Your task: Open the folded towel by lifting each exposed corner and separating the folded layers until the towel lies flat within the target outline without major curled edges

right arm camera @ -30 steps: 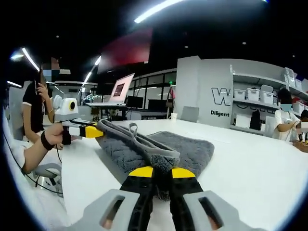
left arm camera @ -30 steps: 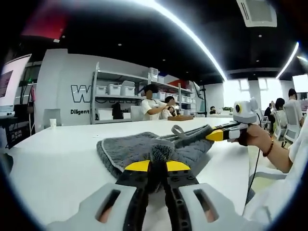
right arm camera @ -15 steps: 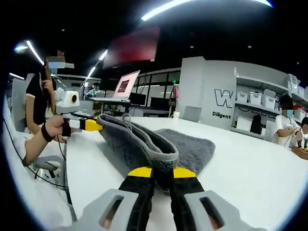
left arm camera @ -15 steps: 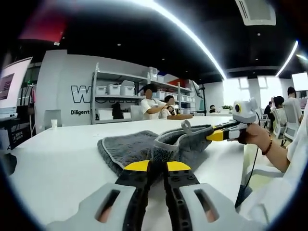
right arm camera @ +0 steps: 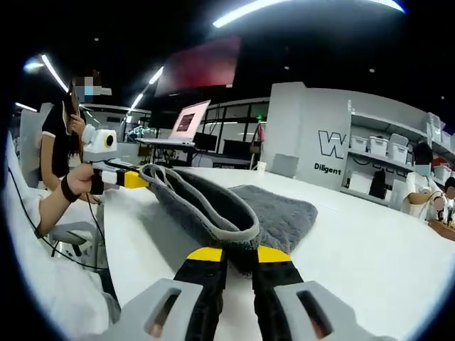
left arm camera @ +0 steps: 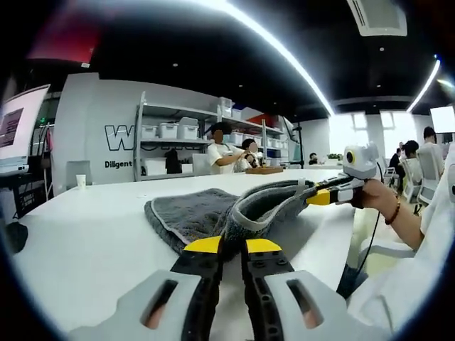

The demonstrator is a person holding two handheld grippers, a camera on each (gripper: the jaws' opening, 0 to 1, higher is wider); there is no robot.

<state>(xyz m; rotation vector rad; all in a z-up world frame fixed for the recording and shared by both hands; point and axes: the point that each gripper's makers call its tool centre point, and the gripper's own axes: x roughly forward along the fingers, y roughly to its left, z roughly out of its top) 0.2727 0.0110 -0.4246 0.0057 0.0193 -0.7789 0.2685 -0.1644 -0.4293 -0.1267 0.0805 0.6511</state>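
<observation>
Left gripper [left arm camera: 226, 245] and right gripper [right arm camera: 231, 253] each pinched a corner of the grey fluffy folded towel [left arm camera: 192, 217] — edge stretched between them, apparently to peel the upper layer open. Lower layers lay on the white table [left arm camera: 85, 234].

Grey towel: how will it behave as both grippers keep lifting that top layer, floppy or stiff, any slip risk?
Likely floppy: the grey towel sags in a curve between the right gripper and the left gripper. Probably light, since the lifted layer hangs from two small pinches. Slip seems unlikely, as the plush pile and its pale edge look well seated in the shut jaws.
</observation>
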